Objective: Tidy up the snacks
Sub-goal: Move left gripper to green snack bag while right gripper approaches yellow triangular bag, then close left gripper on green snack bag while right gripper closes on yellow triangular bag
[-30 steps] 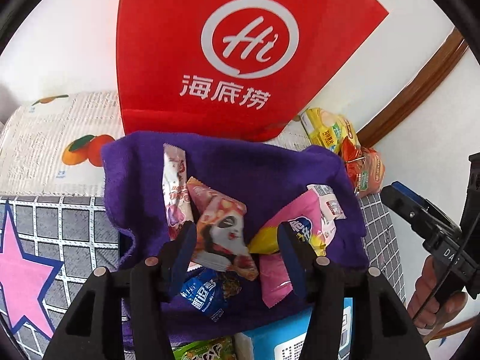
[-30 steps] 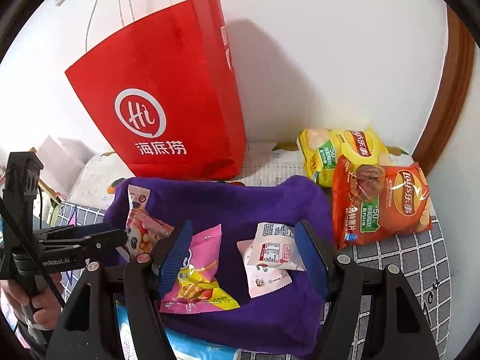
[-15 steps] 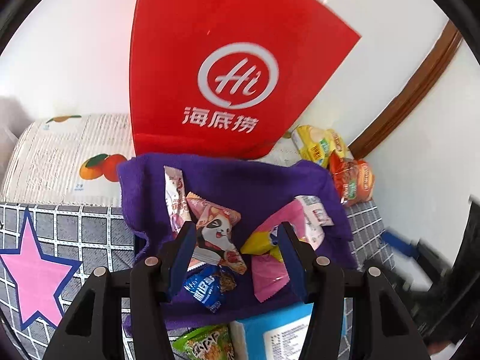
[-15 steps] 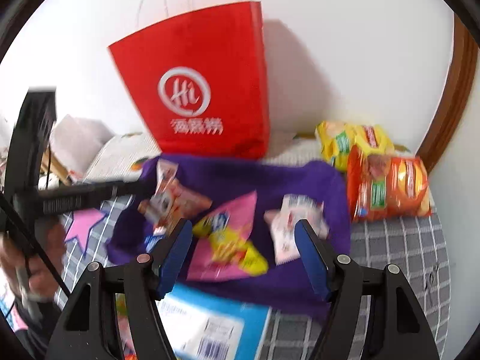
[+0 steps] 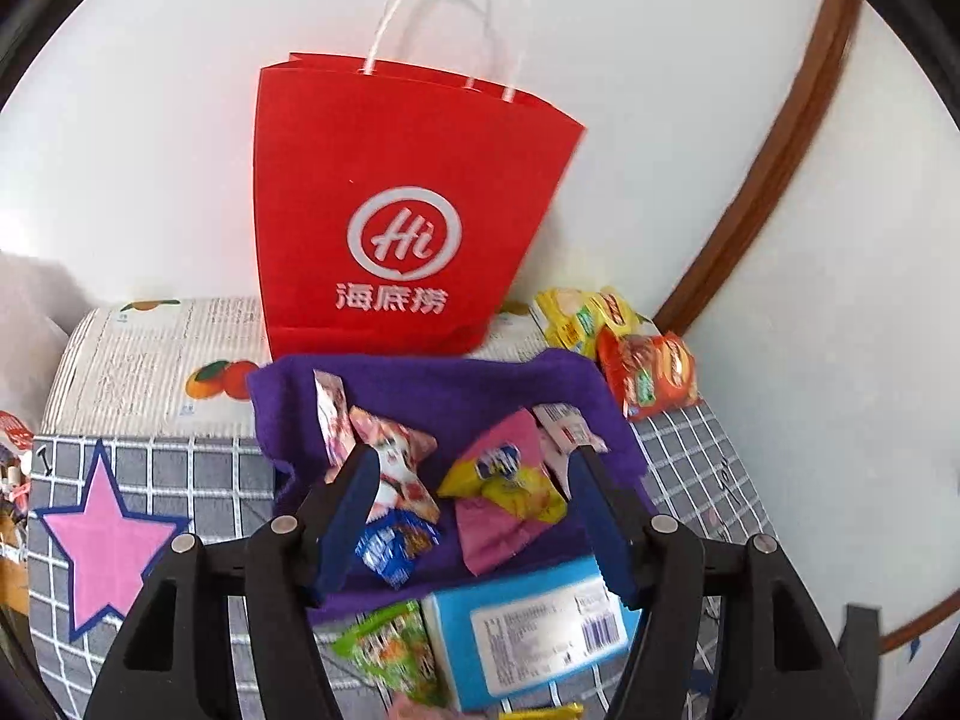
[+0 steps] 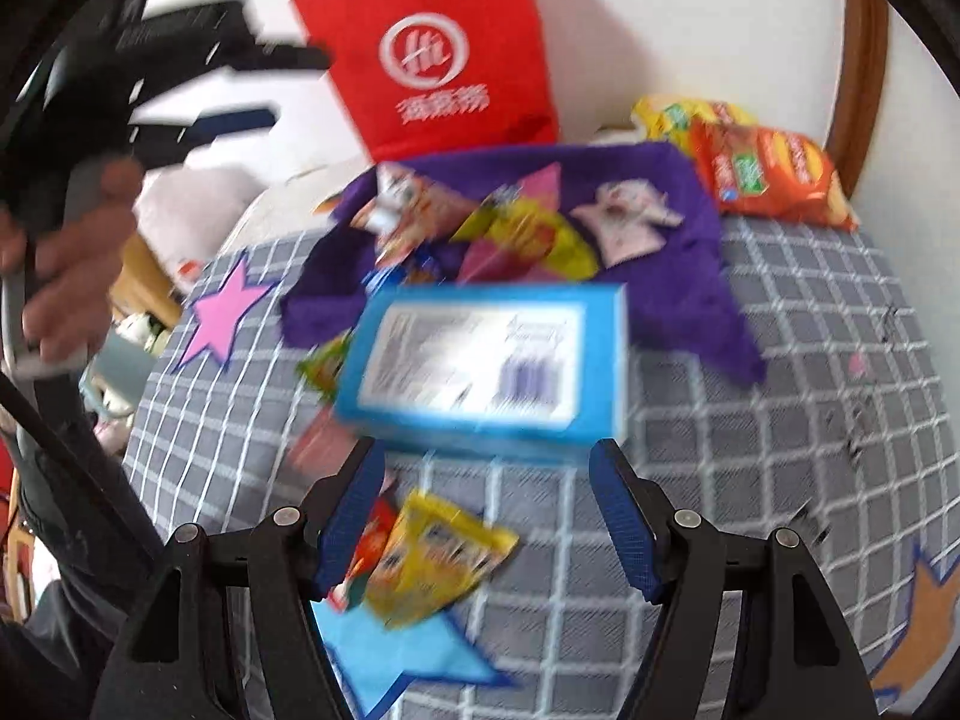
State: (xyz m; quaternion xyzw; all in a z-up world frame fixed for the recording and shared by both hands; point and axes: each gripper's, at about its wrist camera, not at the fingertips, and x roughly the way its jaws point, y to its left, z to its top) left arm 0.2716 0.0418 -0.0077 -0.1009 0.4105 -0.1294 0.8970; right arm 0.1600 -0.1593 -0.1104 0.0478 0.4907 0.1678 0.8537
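Note:
A red paper bag [image 5: 402, 210] stands upright against the wall; it also shows in the right wrist view [image 6: 444, 54]. In front of it a purple cloth [image 5: 456, 390] holds several small snack packets, among them a pink and yellow one [image 5: 510, 492]. A blue box [image 5: 528, 630] lies at the cloth's near edge, also in the right wrist view [image 6: 486, 360]. My left gripper [image 5: 474, 468] is open and empty above the packets. My right gripper [image 6: 486, 468] is open and empty, just short of the blue box, with a yellow packet [image 6: 432, 558] below it.
Two chip bags, yellow [image 5: 582, 318] and orange [image 5: 654, 372], lie at the back right by a wooden frame [image 5: 762, 180]. The surface is a grey checked cover [image 6: 780, 360] with star patches [image 5: 102, 534]. A green packet [image 5: 390, 654] lies beside the box.
Both grippers have pulled back and up from the cloth. The whole bag, the blue box and more of the checked cover have come into view. Both grippers stay open.

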